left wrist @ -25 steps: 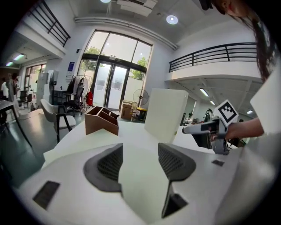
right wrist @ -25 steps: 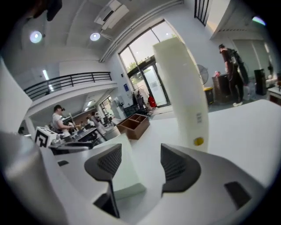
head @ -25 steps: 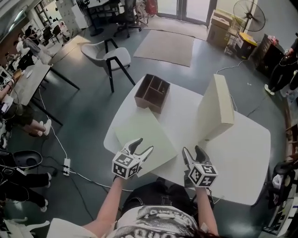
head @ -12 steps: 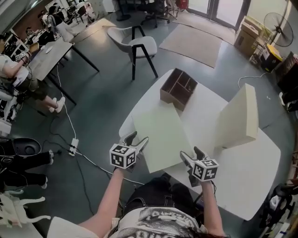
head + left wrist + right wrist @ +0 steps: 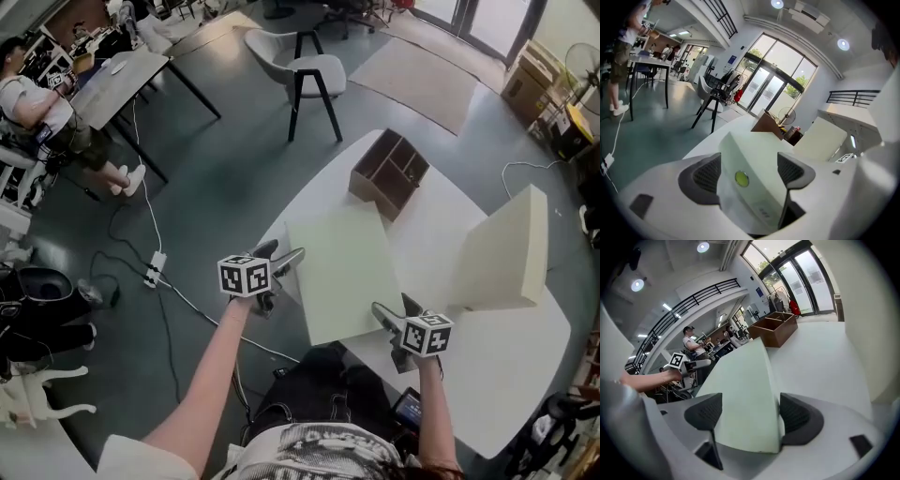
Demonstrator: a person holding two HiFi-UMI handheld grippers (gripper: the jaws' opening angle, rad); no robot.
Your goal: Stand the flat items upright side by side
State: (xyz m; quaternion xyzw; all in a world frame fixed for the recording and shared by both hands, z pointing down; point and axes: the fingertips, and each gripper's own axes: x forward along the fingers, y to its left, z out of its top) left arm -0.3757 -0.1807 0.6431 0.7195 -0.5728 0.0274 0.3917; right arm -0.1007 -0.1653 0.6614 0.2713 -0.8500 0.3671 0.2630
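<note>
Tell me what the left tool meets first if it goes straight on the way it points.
The pale green flat box. Its corner already sits between the jaws of the left tool, which have just been opening and look unclamped, so going on would likely slide it further onto the box.

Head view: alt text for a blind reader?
The person's left claw and right claw, jaws just opened, straddle edges of a flat pale-green box on a white table. Beyond: an upright cream box and a brown divided wooden crate.
</note>
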